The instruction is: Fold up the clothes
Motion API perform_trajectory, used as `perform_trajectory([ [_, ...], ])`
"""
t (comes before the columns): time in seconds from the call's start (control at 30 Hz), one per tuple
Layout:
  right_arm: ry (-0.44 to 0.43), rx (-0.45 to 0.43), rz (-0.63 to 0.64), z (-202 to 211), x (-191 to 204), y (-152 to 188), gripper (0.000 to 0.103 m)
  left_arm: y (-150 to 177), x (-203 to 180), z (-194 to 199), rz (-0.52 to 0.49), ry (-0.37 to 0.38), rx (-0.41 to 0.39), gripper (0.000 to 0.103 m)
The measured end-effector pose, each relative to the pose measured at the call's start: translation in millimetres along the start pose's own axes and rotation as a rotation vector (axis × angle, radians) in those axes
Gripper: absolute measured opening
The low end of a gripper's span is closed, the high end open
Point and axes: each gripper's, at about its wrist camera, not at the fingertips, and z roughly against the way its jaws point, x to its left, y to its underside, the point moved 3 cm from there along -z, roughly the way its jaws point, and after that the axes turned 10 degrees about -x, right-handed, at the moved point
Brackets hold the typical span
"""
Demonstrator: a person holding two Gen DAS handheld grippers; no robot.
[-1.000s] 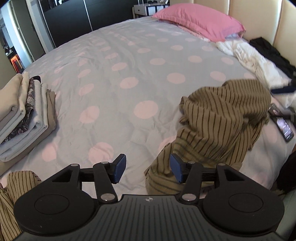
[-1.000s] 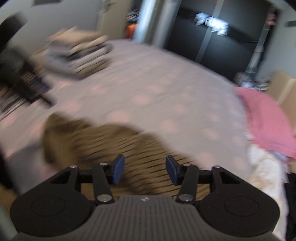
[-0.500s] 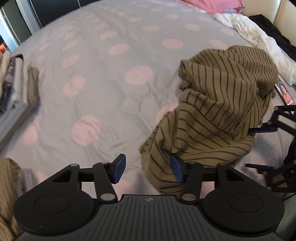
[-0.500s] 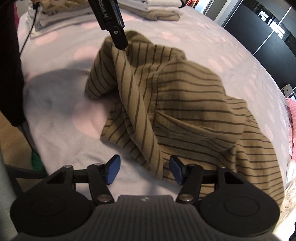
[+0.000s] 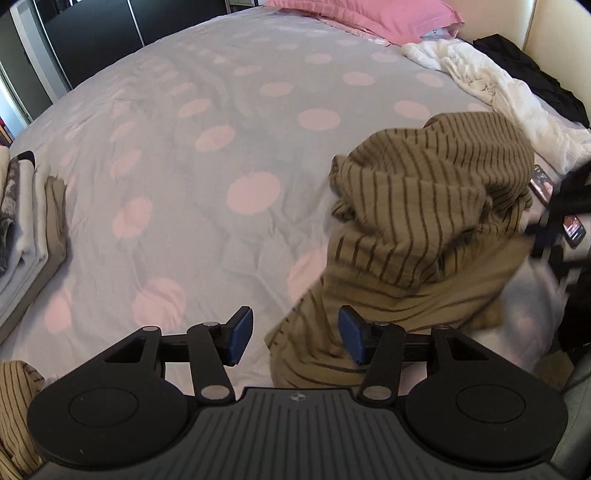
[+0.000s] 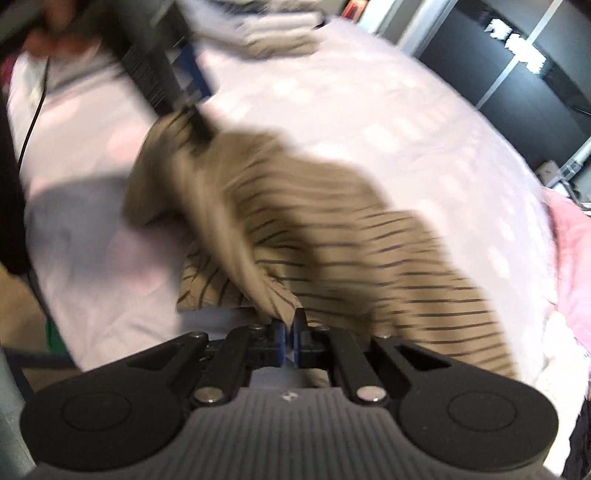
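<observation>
Crumpled olive-brown striped fabric garment [image 5: 424, 229] lay right of centre; left gripper [image 5: 295, 338] stood open at its lower edge.

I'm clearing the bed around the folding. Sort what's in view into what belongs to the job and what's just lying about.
Job:
- striped brown garment, crumpled on the bed
- right tongs, just closed on its edge
- left tongs, open at its near edge
- folded stack

Lying about:
- pink pillow
- white cloth
- black clothing
- phone
</observation>
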Motion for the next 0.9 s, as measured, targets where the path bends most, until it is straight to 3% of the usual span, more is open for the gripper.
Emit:
perform_trajectory([
  [0.23,0.147,-0.051,-0.114,25.1,-82.6,-10.3,0.004,-27.5,-13.4,-5.0,-0.035,0.009,-0.040,0.050],
  [0.43,0.236,-0.016,-0.271,4.9,-163.5,-4.3,0.004,-41.1,-25.6,-15.4,-0.059,0.035,-0.044,0.050],
  [0.57,0.235,0.010,-0.357,-15.0,-179.6,9.1,0.004,-39.3,-32.3,-24.2,-0.072,0.067,-0.036,0.050],
  [0.9,0.210,0.107,-0.378,-44.4,-193.8,37.8,0.004,-18.0,-86.8,-39.9,-0.192,0.251,-0.027,0.053],
])
